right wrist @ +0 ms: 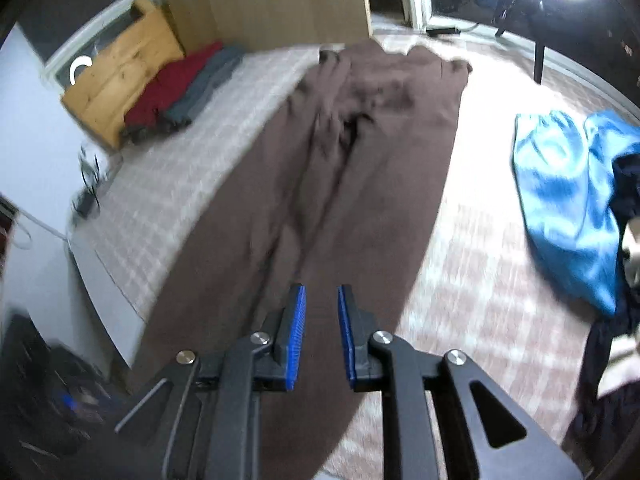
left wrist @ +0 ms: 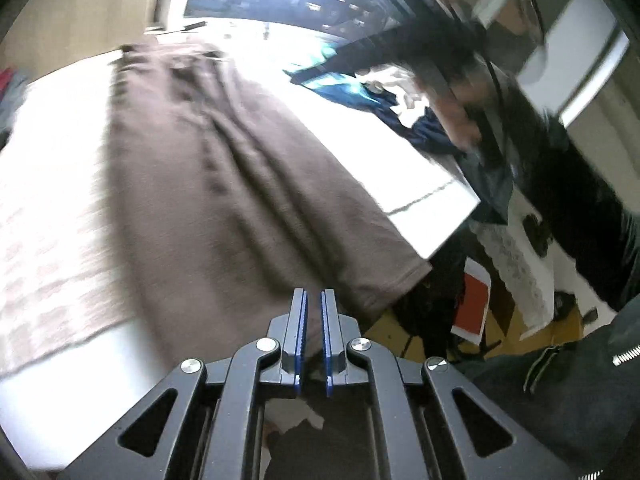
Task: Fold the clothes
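Brown trousers (right wrist: 360, 168) lie spread lengthwise on the checked bed cover (right wrist: 168, 168), waistband at the far end, leg ends hanging over the near edge. They also show in the left wrist view (left wrist: 224, 184). My left gripper (left wrist: 314, 300) hovers above the near leg end, its jaws a narrow gap apart and empty. My right gripper (right wrist: 322, 300) is open and empty above the near part of the legs. In the left wrist view the right gripper (left wrist: 452, 76) shows blurred, held in a hand at the upper right.
A blue garment (right wrist: 568, 196) and dark clothes (right wrist: 616, 360) lie on the bed's right side. Folded red and grey clothes (right wrist: 180, 84) sit by a wooden headboard (right wrist: 116, 68). Beyond the bed edge (left wrist: 440, 220) the floor holds clutter and an orange-and-white item (left wrist: 472, 304).
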{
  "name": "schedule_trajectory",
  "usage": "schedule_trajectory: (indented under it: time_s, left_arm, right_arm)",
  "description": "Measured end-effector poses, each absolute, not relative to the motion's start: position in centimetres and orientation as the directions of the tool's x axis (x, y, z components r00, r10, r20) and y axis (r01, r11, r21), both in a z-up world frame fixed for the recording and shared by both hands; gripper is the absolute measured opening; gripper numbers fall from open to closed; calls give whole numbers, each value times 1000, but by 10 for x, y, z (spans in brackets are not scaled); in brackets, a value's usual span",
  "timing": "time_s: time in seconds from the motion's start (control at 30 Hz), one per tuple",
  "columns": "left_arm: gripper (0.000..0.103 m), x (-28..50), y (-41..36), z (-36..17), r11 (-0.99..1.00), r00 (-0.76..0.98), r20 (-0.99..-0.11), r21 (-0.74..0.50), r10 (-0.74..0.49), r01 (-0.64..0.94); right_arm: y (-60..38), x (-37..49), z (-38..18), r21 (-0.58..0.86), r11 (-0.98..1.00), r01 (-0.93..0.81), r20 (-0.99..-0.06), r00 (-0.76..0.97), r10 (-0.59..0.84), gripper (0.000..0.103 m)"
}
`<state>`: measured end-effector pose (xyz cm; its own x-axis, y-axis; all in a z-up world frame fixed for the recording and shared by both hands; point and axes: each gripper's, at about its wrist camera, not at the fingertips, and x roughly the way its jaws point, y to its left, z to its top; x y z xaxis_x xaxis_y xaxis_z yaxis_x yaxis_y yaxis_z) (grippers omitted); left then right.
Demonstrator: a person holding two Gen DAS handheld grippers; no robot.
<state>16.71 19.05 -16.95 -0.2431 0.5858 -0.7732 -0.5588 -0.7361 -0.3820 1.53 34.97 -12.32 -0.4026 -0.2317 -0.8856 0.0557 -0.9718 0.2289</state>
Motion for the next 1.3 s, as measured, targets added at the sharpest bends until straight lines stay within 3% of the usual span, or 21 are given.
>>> schedule_trajectory:
  time_s: [0.17, 0.23, 0.53, 0.57, 0.7, 0.8, 0.83, 0.87, 0.9, 1.0, 1.3]
  left_arm:
    - [5, 161, 156, -179, -791, -261, -811, -350, 524, -502]
    - [5, 160, 150, -180, -800, -263, -818, -340, 511, -494]
    - [7, 160, 165, -181, -731, -217, -798, -357, 563, -581]
    - [11, 159, 169, -186, -726, -208, -803, -351, 558, -591]
    - [11, 168, 175, -197, -719, -188, -835, -304, 517, -626]
    - [11, 177, 163, -188, -724, -199, -834, -299, 515, -621]
    - [12, 180, 157, -184, -734, -211, -836, -289, 506, -614]
    - [17, 181, 152, -181, -746, -226, -839, -278, 495, -605]
    - [24, 180, 146, -179, -761, -244, -841, -263, 482, -593]
    - [27, 175, 139, -180, -789, -268, -846, -252, 460, -560]
    - [33, 157, 148, -195, -808, -226, -853, -314, 471, -499]
  right_arm:
    - [319, 70, -165, 208, -976, 61, -911, -351, -216, 20]
    - [307, 100, -161, 204, -976, 79, -915, -338, -219, 26]
    - [276, 148, -159, 188, -981, 49, -903, -384, -192, 26]
    - [272, 149, -161, 188, -981, 46, -901, -390, -191, 26]
    - [257, 162, -163, 161, -985, 61, -898, -405, -172, 26]
    - [274, 183, -146, 245, -969, -3, -878, -424, -221, 26]
    - [287, 190, -142, 253, -966, -56, -869, -452, -201, 33]
    - [296, 194, -140, 241, -966, -98, -866, -470, -169, 47]
    - [306, 197, -139, 230, -963, -140, -863, -486, -136, 52]
    - [324, 200, -146, 243, -948, -207, -870, -479, -119, 53]
    - [312, 201, -163, 204, -959, -199, -898, -428, -102, 53]
